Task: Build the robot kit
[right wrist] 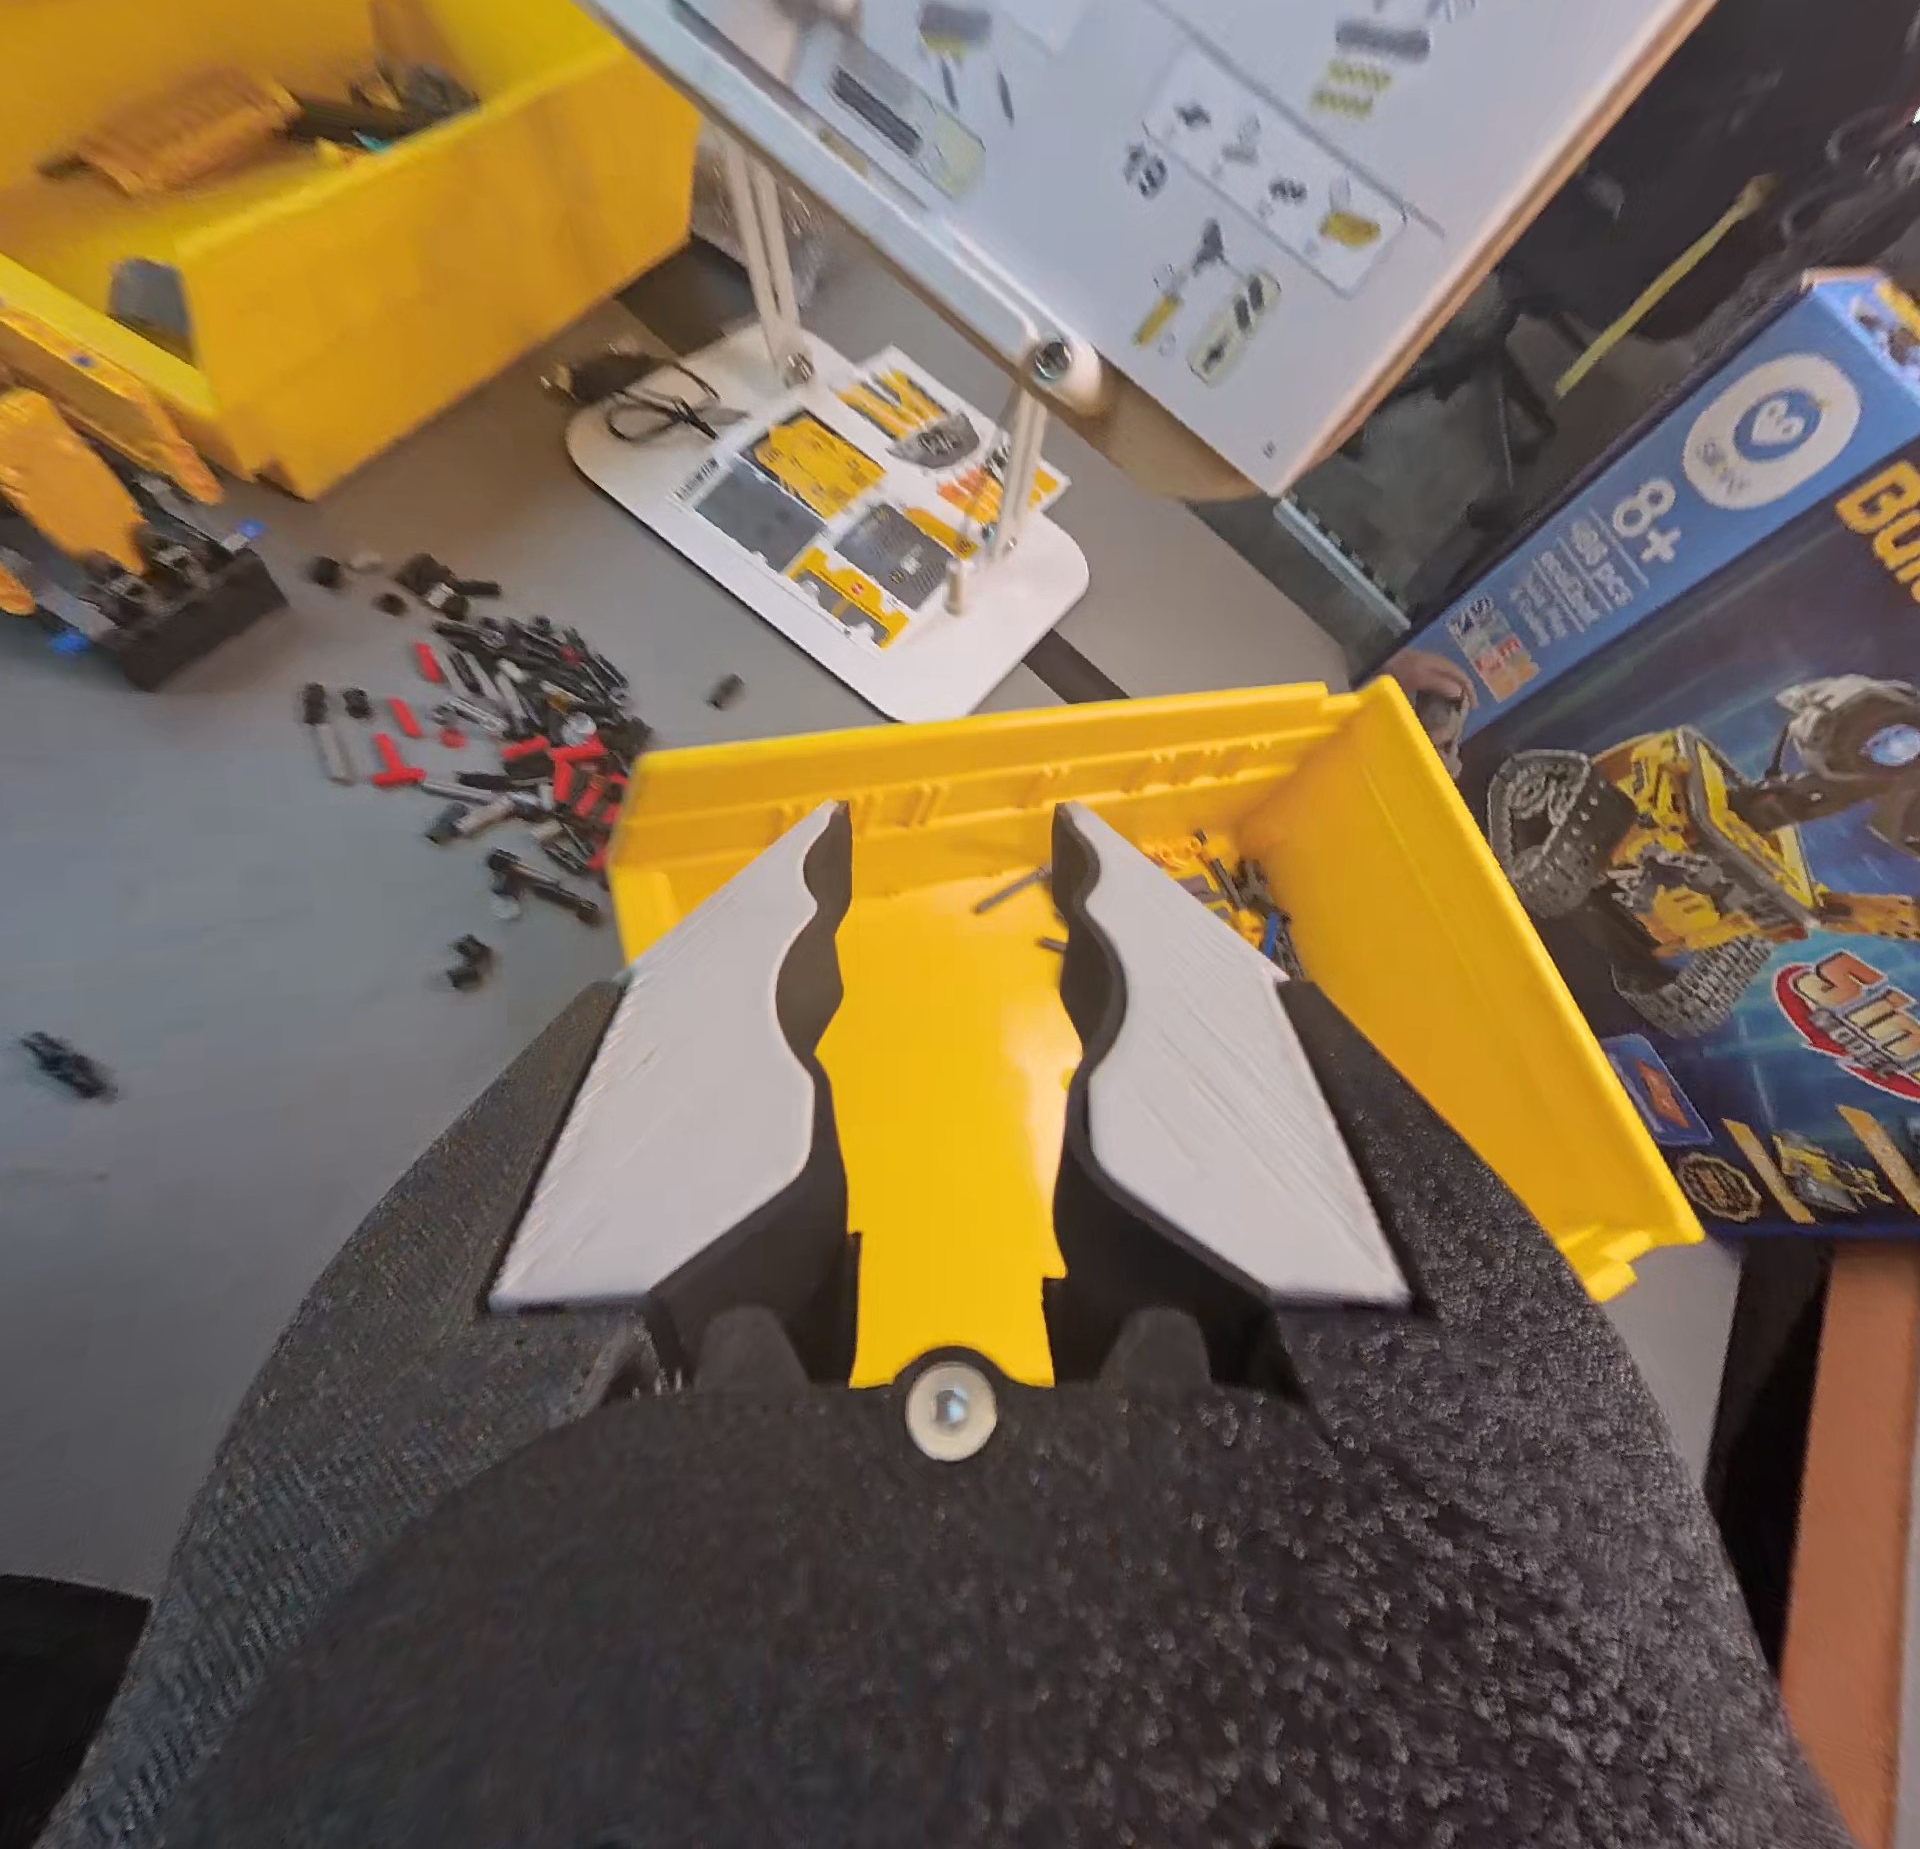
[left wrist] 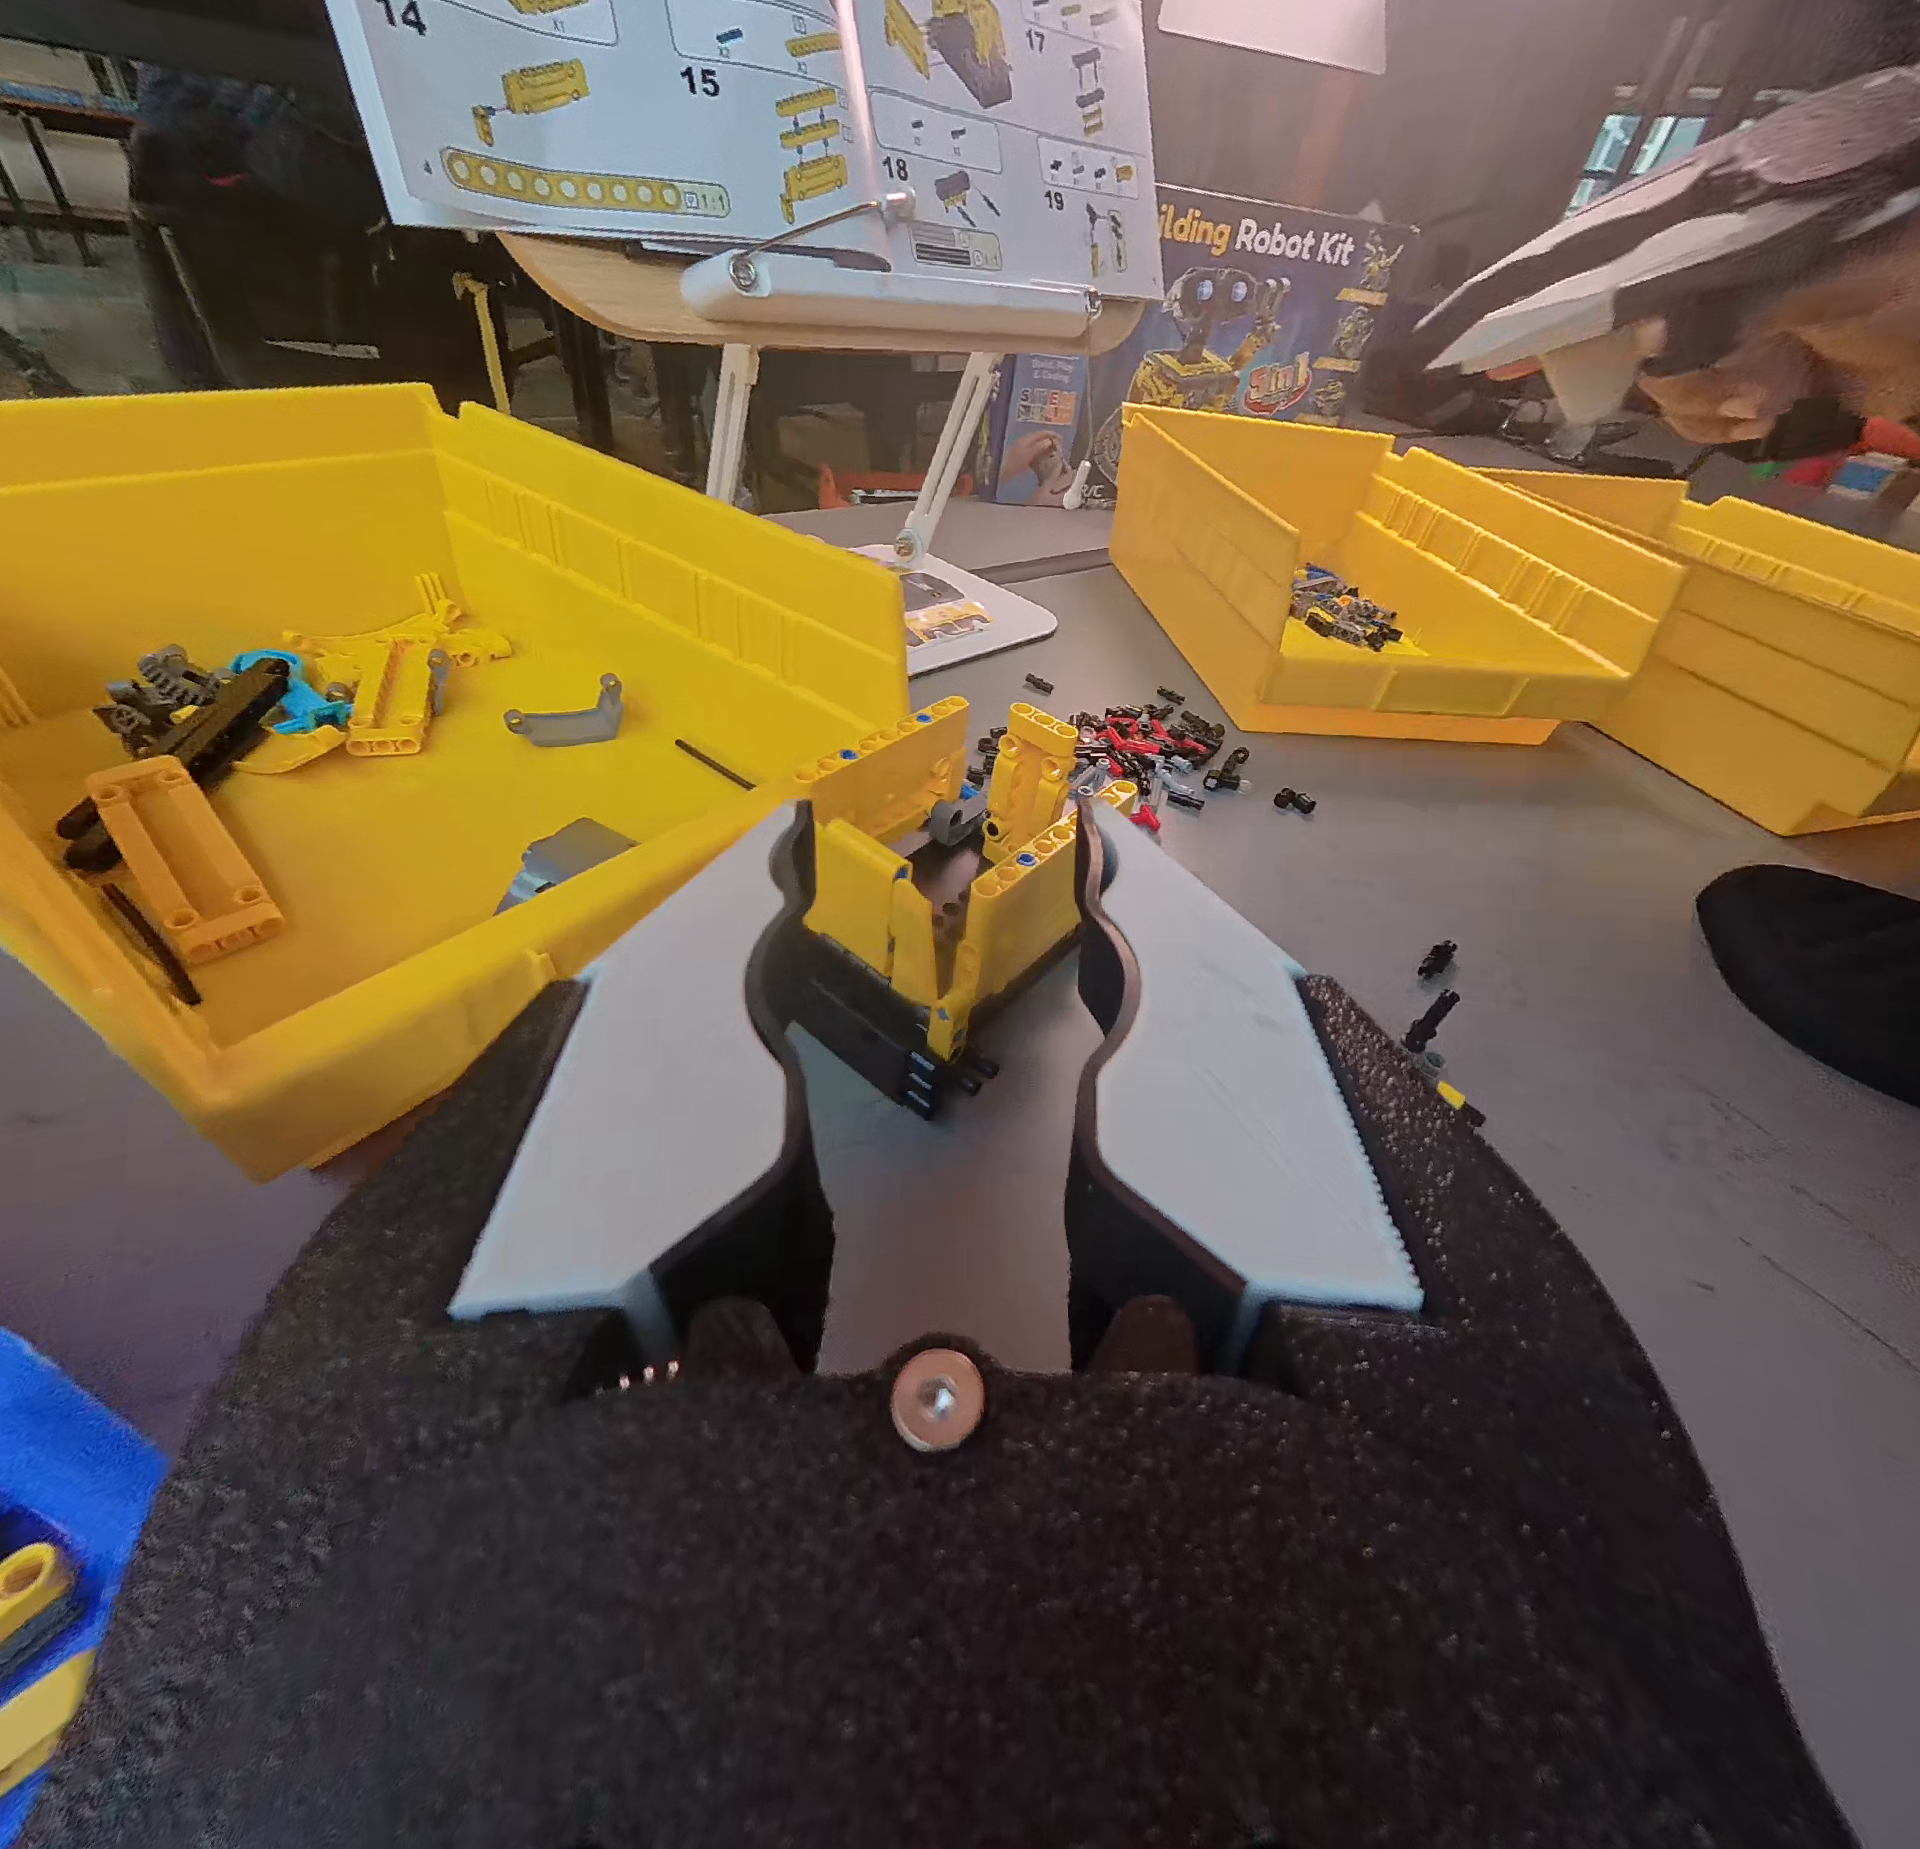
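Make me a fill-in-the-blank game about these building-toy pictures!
1. The left gripper has its fingers on either side of a half-built ____ and black model.
2. The right gripper hovers open over a ____ bin.
3. The pile of small loose pins lies on the ____ table.

Missing words: yellow; yellow; grey
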Demonstrator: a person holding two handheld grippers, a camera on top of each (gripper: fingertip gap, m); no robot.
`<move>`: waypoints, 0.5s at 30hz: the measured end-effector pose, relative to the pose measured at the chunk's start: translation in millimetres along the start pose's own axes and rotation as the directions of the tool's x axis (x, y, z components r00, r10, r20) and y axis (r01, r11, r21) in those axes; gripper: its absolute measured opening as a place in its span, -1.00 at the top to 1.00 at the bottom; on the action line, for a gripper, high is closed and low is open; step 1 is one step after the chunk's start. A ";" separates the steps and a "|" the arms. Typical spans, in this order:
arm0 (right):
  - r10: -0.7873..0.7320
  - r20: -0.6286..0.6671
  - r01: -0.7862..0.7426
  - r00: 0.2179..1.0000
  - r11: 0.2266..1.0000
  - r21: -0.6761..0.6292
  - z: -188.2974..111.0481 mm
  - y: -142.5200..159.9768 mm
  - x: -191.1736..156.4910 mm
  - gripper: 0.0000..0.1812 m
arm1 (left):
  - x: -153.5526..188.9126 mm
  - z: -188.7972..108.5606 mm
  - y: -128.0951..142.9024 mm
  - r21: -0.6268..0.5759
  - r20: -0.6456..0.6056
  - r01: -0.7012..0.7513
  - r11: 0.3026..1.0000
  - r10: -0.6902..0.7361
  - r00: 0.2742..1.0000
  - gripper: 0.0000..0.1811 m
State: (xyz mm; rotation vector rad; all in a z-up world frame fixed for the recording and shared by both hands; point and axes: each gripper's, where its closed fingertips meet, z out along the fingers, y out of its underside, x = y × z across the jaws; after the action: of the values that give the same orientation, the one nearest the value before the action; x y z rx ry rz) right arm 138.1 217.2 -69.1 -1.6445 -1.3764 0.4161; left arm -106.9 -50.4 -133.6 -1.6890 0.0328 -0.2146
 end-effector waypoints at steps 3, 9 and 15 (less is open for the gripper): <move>-0.010 0.017 0.007 1.000 0.987 0.163 -18.3 -20.9 -47.9 0.58 | -7.4 -3.6 -1.8 -0.007 0.045 -0.002 1.000 0.002 0.999 0.46; 0.000 0.146 -0.048 0.989 0.944 0.326 -17.0 -13.8 -134.1 0.69 | -22.8 -9.9 -7.4 -0.082 0.114 -0.097 0.992 0.106 0.988 0.50; -0.018 0.177 -0.041 0.984 0.945 0.325 5.4 8.7 -162.6 0.73 | -40.9 -20.9 -14.7 -0.537 -0.094 -0.442 0.719 0.470 0.878 0.56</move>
State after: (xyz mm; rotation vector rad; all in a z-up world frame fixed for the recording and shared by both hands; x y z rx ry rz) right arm 87.7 73.1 -125.9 -1.3664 -1.3431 0.7724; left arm -151.9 -63.0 -121.7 -2.1943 0.5202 0.2420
